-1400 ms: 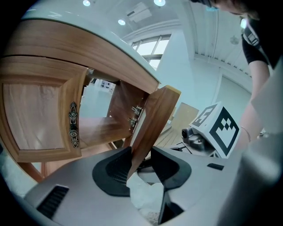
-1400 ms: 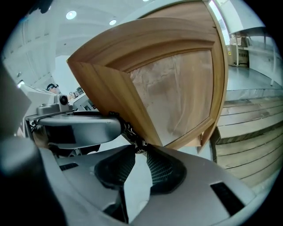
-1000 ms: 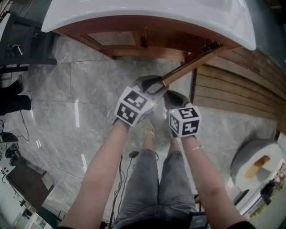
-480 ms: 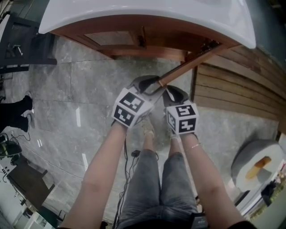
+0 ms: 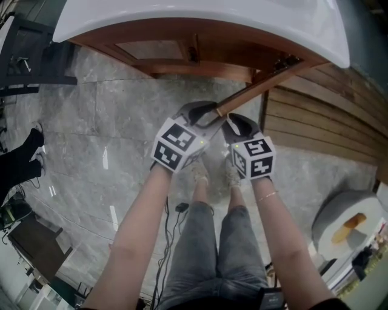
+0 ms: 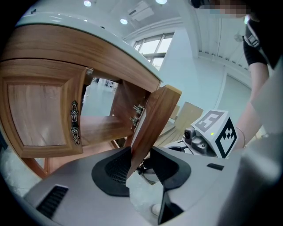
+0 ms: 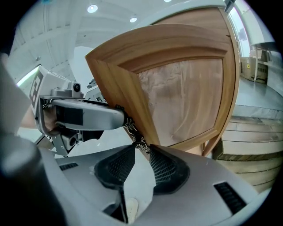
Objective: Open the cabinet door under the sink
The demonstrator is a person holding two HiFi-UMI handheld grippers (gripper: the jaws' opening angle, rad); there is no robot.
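While left gripper (image 6: 140, 155) fingers (image 6: 112, 170) clamp cabinet door (image 6: 152, 119) edge, right gripper (image 7: 140, 152) fingers (image 7: 166, 170) opening, handle (image 7: 135, 134) between.

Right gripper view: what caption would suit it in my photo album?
Right tongs opening, with the ornate handle of the open cabinet door between their tips.

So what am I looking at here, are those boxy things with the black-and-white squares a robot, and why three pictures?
No robot: a person holds a hand tool with two fingers in each hand. One picture looks down from a camera on the head at the white sink, the stone floor and the opened cabinet door. The other two come from cameras on the tools. The left gripper clamps the door's edge. On the right gripper the fingers are opening, the door's ornate handle at their tips.
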